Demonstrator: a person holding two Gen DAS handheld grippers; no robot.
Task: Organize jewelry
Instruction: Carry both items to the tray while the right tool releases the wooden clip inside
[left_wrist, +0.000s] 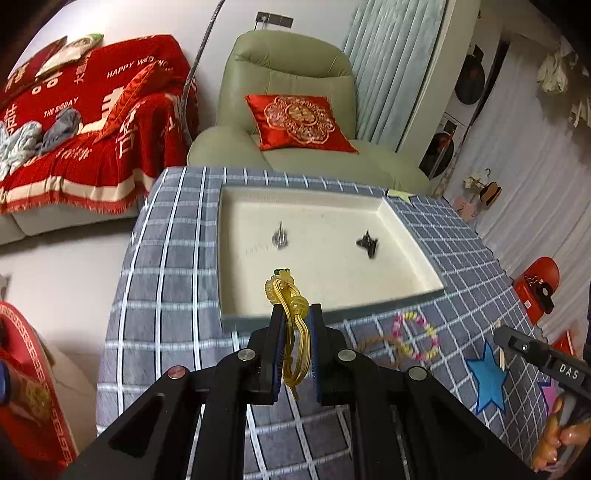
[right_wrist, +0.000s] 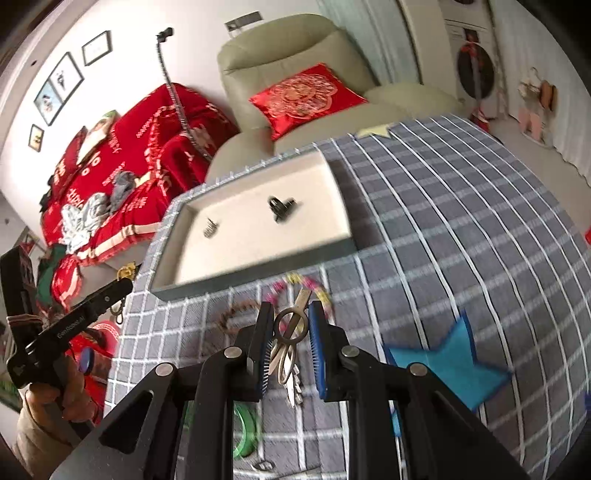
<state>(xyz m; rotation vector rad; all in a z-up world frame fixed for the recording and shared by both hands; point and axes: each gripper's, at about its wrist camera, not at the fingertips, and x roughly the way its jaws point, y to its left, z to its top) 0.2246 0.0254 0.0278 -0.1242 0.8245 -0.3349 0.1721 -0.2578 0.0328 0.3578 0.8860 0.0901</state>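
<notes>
With the left gripper (left_wrist: 297, 317) pinched on a yellow corded ornament (left_wrist: 290, 295) and the right gripper (right_wrist: 291, 317) pinched on a metal hair clip (right_wrist: 290, 332), the open tray (left_wrist: 236, 317) is found directly ahead, nearer the left gripper, both pieces lengthwise along the fingers.
</notes>
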